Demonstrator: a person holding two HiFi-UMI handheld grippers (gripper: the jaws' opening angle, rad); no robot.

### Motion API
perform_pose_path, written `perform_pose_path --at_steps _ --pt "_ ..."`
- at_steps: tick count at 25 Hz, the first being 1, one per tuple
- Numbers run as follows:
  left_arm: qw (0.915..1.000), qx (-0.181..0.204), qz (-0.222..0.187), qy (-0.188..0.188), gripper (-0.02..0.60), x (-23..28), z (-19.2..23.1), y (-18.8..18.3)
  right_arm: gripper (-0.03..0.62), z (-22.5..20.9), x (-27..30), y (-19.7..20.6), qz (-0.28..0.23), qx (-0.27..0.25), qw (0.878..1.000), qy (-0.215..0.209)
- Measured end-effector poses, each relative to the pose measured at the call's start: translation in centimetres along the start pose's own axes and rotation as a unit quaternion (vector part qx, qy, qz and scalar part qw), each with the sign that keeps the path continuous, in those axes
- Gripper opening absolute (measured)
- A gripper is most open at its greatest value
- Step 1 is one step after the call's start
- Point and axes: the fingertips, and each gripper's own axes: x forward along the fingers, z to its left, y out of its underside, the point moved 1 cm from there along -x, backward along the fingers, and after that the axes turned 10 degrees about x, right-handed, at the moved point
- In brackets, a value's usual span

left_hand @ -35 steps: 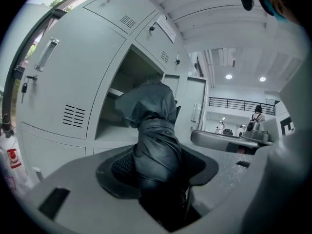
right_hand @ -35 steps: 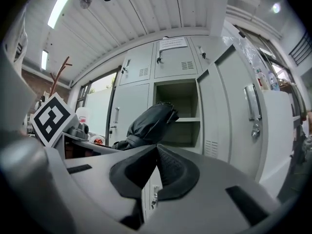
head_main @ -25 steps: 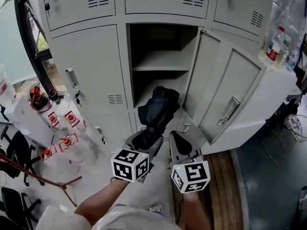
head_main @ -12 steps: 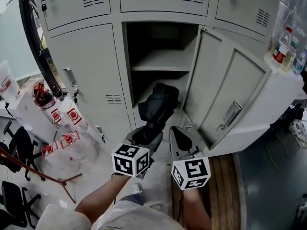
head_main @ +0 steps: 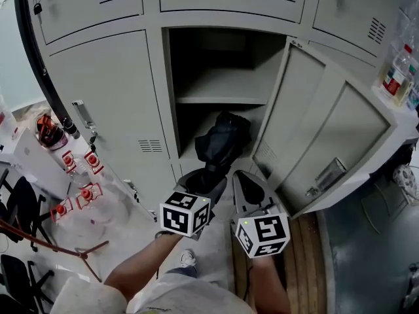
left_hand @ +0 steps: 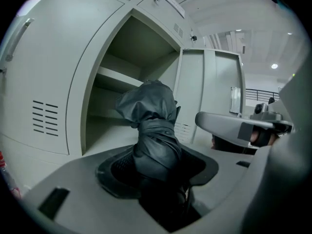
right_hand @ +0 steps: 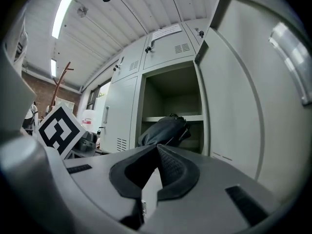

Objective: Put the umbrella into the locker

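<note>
The black folded umbrella (head_main: 219,146) sticks out forward from my left gripper (head_main: 201,183), whose jaws are shut on its lower end. Its bunched top is at the mouth of the open grey locker (head_main: 219,51), below the shelf (head_main: 219,100). In the left gripper view the umbrella (left_hand: 153,126) fills the space between the pads of the left gripper (left_hand: 157,161), with the locker opening behind it. My right gripper (head_main: 249,190) hangs just to the right, shut and empty. Seen in its own view, the right gripper (right_hand: 155,172) has its pads pressed together, and the umbrella (right_hand: 163,129) shows beyond them.
The locker door (head_main: 321,129) stands swung open to the right, close to the right gripper. Shut locker doors (head_main: 105,103) flank the opening on the left. Clear boxes with red parts (head_main: 75,178), black chairs and a reddish stand (head_main: 52,247) crowd the floor at left. Bottles (head_main: 399,74) stand at far right.
Both grippers have moved forward toward the locker. The umbrella's top has gone from short of the opening to the mouth of the lower compartment. The grip on it is unchanged.
</note>
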Motion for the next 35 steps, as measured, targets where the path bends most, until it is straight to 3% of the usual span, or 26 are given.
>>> perform_pose_path --at_steps 9,21,28,35 --pt "0.9994 -0.003 0.028 0.020 0.236 4.4 4.5 0.1 0.003 -1.4 5.6 -0.3 0.008 -0.014 1.000 0.018" --pt "0.9975 0.009 0.030 0.064 0.236 7.4 7.9 -1.6 0.003 -1.8 10.9 -0.8 0.012 -0.022 0.998 0.055" --pt "0.9976 0.005 0.028 0.063 0.238 8.6 8.3 -2.3 0.003 -2.5 11.6 -1.4 0.008 -0.022 0.998 0.056" --pt "0.9990 0.003 0.026 0.037 0.238 10.1 8.4 -3.1 0.003 -3.7 11.8 -2.0 0.005 -0.022 0.999 0.030"
